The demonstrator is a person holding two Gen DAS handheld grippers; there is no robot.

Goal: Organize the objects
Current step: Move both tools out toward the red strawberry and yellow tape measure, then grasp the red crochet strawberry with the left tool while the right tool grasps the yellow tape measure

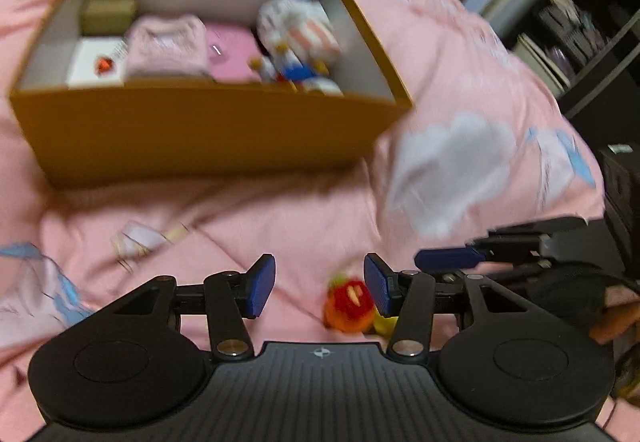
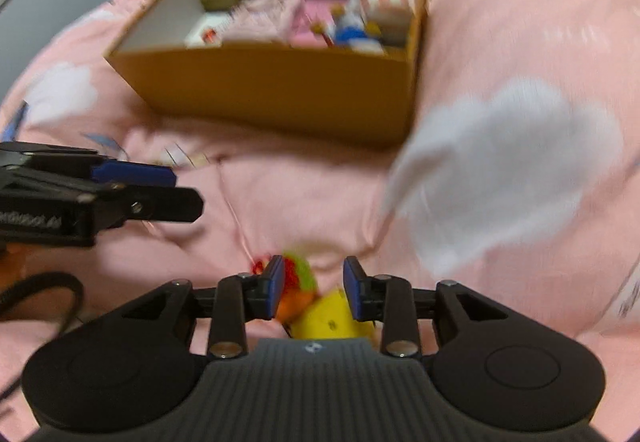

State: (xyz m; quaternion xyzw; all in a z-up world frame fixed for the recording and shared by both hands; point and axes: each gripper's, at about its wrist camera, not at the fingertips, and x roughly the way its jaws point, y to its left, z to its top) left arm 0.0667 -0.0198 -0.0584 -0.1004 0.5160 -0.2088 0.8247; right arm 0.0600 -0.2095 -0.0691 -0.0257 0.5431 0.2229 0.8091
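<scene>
Toy point(image 2: 316, 306) — seemingly plush — lies between our right gripper's point(image 2: 314, 292) parted tongs; left gripper point(image 1: 320, 284) likewise apart, empty; next, clamp and carry to box point(image 2: 280, 82).

The right gripper point(image 2: 311, 288) pointed down at a pink quilt point(image 2: 500, 50), its blue pads apart. Between them lay a small plush toy point(image 2: 310, 300), red, green, orange and yellow; the left pad point(image 2: 275, 288) looked to touch it, the right pad stood clear. Further off sat an open cardboard box point(image 2: 272, 82) holding a white plush point(image 2: 384, 6) and blurred packets. The left gripper point(image 2: 132, 182) reached in from the left edge.
</scene>
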